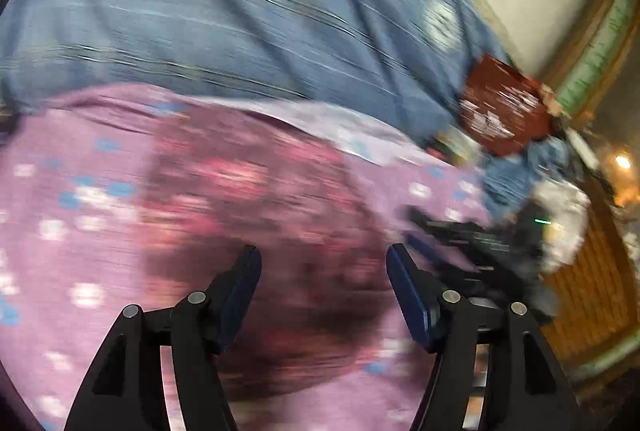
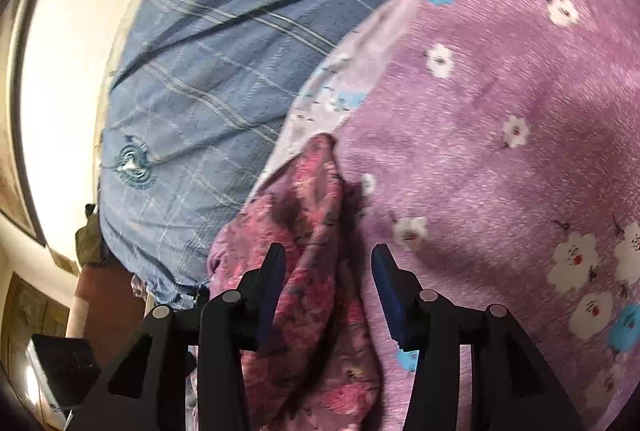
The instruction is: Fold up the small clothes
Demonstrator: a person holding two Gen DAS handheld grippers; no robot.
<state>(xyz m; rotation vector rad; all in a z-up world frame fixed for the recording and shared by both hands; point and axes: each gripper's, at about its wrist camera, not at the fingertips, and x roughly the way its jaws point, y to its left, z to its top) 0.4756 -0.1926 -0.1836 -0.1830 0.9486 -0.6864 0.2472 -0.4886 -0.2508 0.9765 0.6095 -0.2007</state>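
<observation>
1. The left hand-held gripper [image 1: 324, 263] is spread wide and grasps nothing; it hovers over the small pink-and-maroon floral cloth garment [image 1: 256, 215], which is badly blurred in this view.
2. The right hand-held gripper [image 2: 328, 263] is likewise released, with its jaws straddling a raised ridge of the garment [image 2: 312, 231].
3. The garment lies bunched on a lilac flower-print bedsheet [image 2: 500, 111], beside a blue checked blanket [image 2: 208, 71].
4. Judged step: reaching for a first grasp. Next, each gripper should pinch an edge, then spread the garment flat.

I'm working in a home bedroom: a purple flowered bedsheet [image 2: 500, 103] spreads under me, a blue checked blanket [image 2: 208, 63] lies beside it, and a cream wall [image 2: 68, 71] stands behind.
</observation>
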